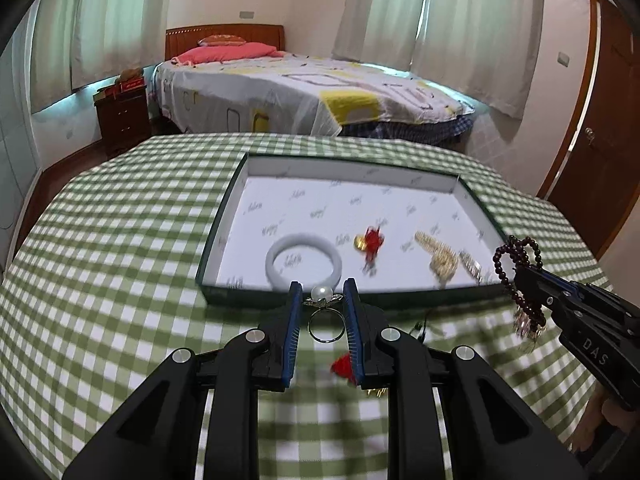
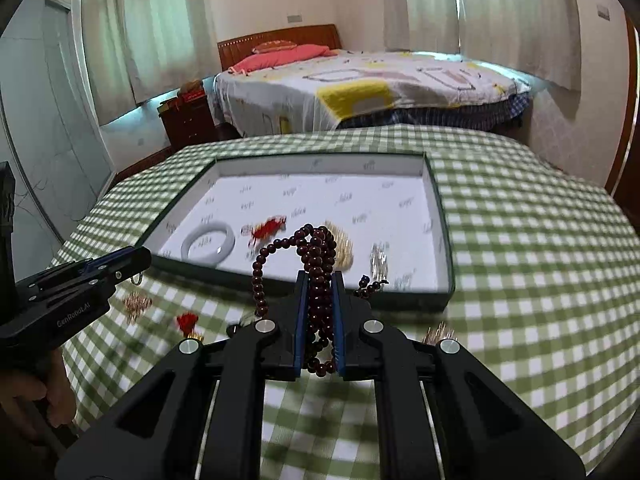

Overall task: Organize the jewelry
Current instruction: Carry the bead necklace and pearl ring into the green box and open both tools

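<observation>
My left gripper (image 1: pixel 323 286) is shut on a silver pearl ring (image 1: pixel 322 293), whose band hangs between the blue pads above the checked cloth. It is just short of the tray's near wall. My right gripper (image 2: pixel 320 278) is shut on a dark red bead string (image 2: pixel 316 248), and loops spill above and below the pads. From the left wrist view that gripper (image 1: pixel 524 276) and its beads (image 1: pixel 518 256) hover at the tray's near right corner. The white-lined tray (image 1: pixel 224 220) (image 2: pixel 444 240) holds a white bangle (image 1: pixel 303 260) (image 2: pixel 208 242), a red ornament (image 1: pixel 370 240), a gold piece (image 1: pixel 438 258) and a silver piece (image 2: pixel 378 258).
Loose pieces lie on the green checked tablecloth (image 2: pixel 520 260) in front of the tray: a red tassel (image 2: pixel 186 322), a gold cluster (image 2: pixel 136 304) and another gold piece (image 2: pixel 438 334). A bed (image 1: pixel 320 88) and a nightstand (image 1: pixel 124 116) stand behind the table. A hand (image 2: pixel 52 392) grips the left tool.
</observation>
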Demonstrator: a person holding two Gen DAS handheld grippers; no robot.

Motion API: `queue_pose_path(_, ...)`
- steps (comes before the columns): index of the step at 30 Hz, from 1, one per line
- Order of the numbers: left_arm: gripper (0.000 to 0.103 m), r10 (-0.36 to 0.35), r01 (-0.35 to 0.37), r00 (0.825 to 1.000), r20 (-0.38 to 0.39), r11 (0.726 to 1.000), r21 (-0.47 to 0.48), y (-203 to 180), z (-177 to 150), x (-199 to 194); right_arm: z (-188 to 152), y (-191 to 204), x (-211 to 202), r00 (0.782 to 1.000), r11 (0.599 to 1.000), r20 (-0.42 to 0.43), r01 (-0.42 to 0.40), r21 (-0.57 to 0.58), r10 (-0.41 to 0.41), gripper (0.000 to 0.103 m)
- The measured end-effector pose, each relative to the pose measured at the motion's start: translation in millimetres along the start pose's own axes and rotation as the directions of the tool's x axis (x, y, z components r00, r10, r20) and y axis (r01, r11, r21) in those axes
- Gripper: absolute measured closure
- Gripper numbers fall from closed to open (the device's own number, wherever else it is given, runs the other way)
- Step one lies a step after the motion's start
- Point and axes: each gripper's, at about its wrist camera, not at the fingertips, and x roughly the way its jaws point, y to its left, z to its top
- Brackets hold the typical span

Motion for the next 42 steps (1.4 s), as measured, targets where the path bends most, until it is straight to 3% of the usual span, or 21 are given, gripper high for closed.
queue_pose_path(10,0.081,-0.014,0.013,0.997,0.072,1.000,0.009,-3,56,29,56,-13,30,0.998,1.000,0.063,0.028,-0.008,-0.028,0.091)
queue_pose_path(15,0.081,-0.008,0.009,0.998,0.064,1.000,-0.005,1,82,57,80,-24,59,0.997,0.999,0.063,0.045,-0.007,-0.044,0.091)
queue_pose_path(27,0.081,0.014,-0.016,0.997,-0.076,0.999,-0.038,16,116,139,103,-46,145,0.993,0.998,-0.100,0.063,0.015,-0.061,0.091)
queue_pose_path(38,0.081,0.003,-0.025,0.961,-0.276,0.997,-0.077,24,108,193,100,-54,186,0.964,0.997,-0.257,0.078,0.013,-0.072,0.091)
queue_pose_path(42,0.069,-0.001,-0.027,0.961,-0.276,0.995,-0.096,28,108,193,98,-54,188,0.961,0.997,-0.266,0.078,0.020,-0.070,0.089)
